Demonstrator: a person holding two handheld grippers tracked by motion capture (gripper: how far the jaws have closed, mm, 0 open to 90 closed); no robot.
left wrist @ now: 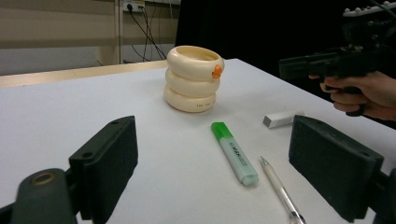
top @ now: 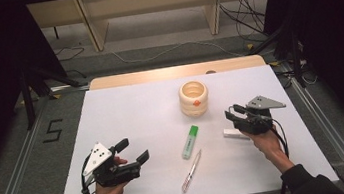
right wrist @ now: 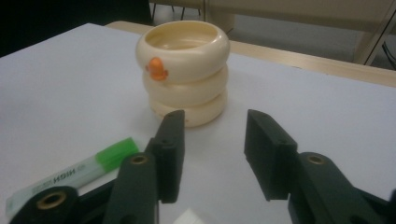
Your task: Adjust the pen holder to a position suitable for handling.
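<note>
White tabletop (top: 126,113) carries everything I see: my left tool (top: 134,151) gapes wide and empty at its near left, my right tool (top: 232,112), jaws half apart and empty, hangs just over the eraser (top: 235,133), right of the cream holder (top: 194,99), highlighter (top: 190,142) and pen (top: 191,171).

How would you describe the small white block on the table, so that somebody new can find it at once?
Start at the cream ringed cup near the far edge of the white table. Come toward the right gripper: the white eraser lies just beside it. Unlike the green highlighter and the pen, it is short, plain white and rectangular.
</note>
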